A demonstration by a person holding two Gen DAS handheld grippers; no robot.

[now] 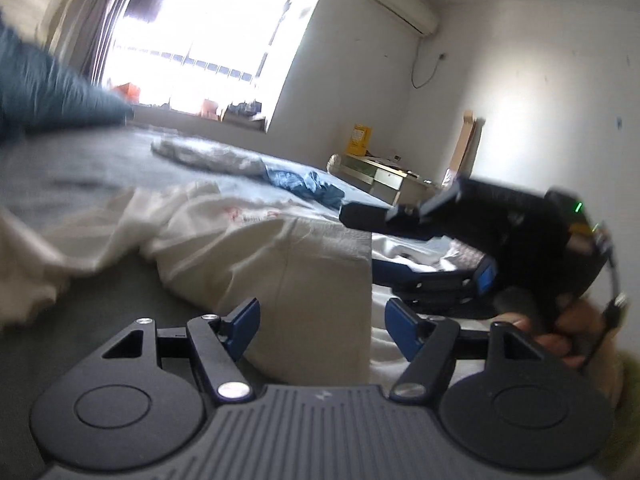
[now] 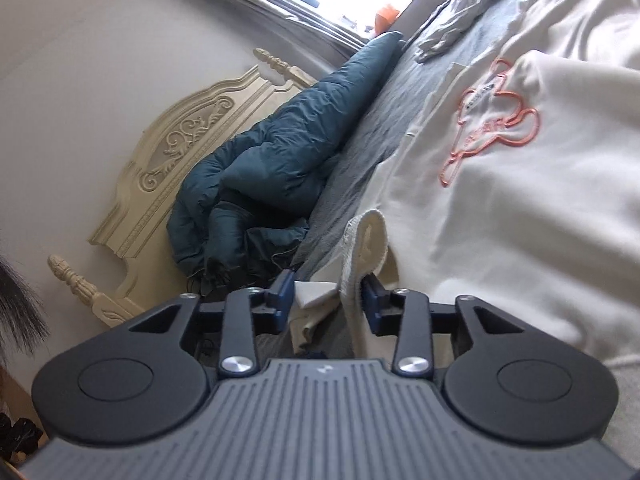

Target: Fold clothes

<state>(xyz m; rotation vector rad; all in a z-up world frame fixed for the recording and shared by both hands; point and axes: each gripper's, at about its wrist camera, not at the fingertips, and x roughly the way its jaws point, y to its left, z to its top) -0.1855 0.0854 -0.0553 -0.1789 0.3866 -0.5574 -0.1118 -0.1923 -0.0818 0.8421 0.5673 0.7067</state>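
A cream sweatshirt with an orange outline print lies spread on the bed. In the right wrist view its ribbed edge and a white tag sit loosely between the fingers of my right gripper. The jaws stand partly apart and the pads do not press the cloth. In the left wrist view a folded part of the sweatshirt lies between the wide-open fingers of my left gripper. The right gripper shows at the right, with a hand on its handle.
The bed has a grey-blue sheet. A dark teal duvet is bunched against the carved cream headboard. A pale grey garment and a blue garment lie farther along the bed. A low cabinet stands beyond it.
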